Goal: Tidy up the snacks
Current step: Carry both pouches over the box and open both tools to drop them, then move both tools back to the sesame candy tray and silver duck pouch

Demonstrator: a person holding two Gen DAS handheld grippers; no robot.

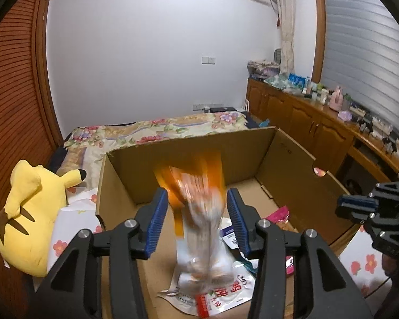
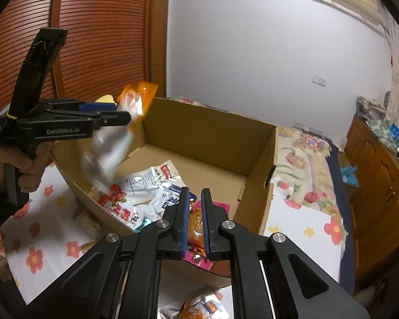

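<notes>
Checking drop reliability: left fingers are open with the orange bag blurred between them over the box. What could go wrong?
1. The orange bag is loose between the left gripper fingers. In the right view its lower end hangs by the near wall of the cardboard box, so it may catch the rim or fall outside.
2. It may land on the white packets and pile unevenly.

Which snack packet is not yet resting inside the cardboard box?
The orange-topped clear packet, blurred between the open left gripper fingers above the cardboard box. The white packet and pink packet lie inside.
</notes>
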